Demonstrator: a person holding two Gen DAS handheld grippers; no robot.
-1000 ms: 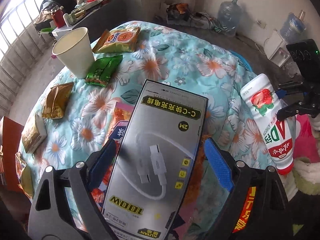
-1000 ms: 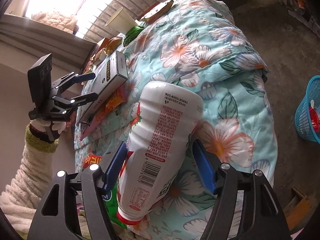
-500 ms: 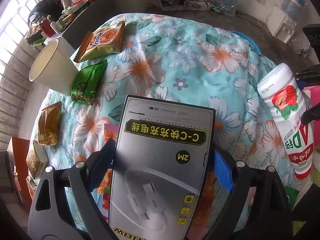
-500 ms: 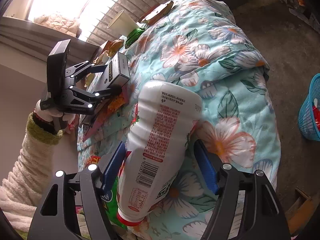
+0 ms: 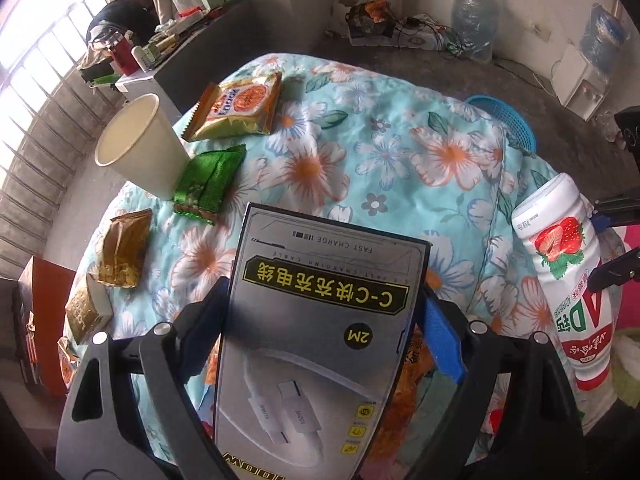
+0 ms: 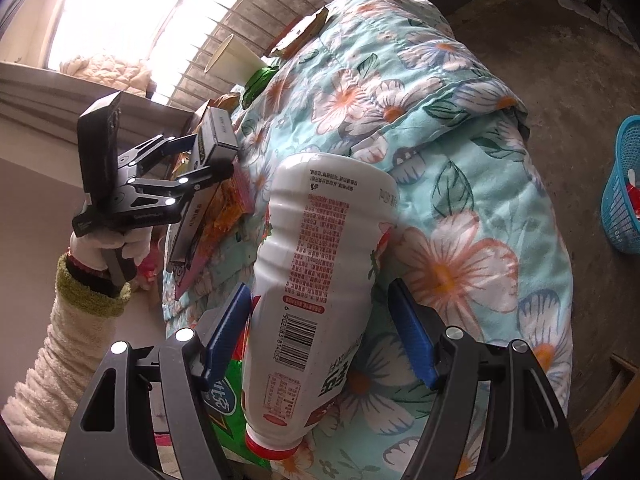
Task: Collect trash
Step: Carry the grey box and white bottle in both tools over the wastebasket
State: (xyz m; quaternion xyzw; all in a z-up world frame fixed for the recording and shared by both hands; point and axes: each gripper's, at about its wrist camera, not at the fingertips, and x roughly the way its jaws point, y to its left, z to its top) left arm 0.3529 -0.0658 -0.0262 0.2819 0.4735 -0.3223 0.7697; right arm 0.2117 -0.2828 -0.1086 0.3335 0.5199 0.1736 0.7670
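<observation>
Grey card marks the flat cable box [image 5: 316, 360], pinched by its long edges in the left tongs [image 5: 324, 286]. The box hangs tilted above the surface [image 5: 400, 152], which is draped in a pale blue cloth with orange and white flowers. In the right wrist view, a gloved hand [image 6: 112, 244] with a fluffy cream sleeve [image 6: 52, 340] carries these tongs. Orange wrappers [image 6: 228, 208] lie on the cloth under the box.

The right tongs [image 6: 320, 288] stand around a white bottle [image 6: 320, 220] with a strawberry label. Its red cap points back toward the camera and its base points away. The left pad lies against the bottle, and a thin strip of cloth shows beside the right pad. Whether the bottle is truly pinched I cannot tell. It sits near the edge of the surface, over a green wrapper [image 6: 224, 400].

More trash lies on the far side of the surface. A paper cup [image 5: 140, 148] stands upright, with a green packet [image 5: 210, 184] just beside it. An orange packet [image 5: 236, 108] lies beyond them, and a gold wrapper [image 5: 124, 252] sits nearer the left rim. A small gold carton [image 5: 86, 308] lies next to that wrapper. On the floor past the surface stands a blue basket [image 6: 626, 184] with some scraps in it.
</observation>
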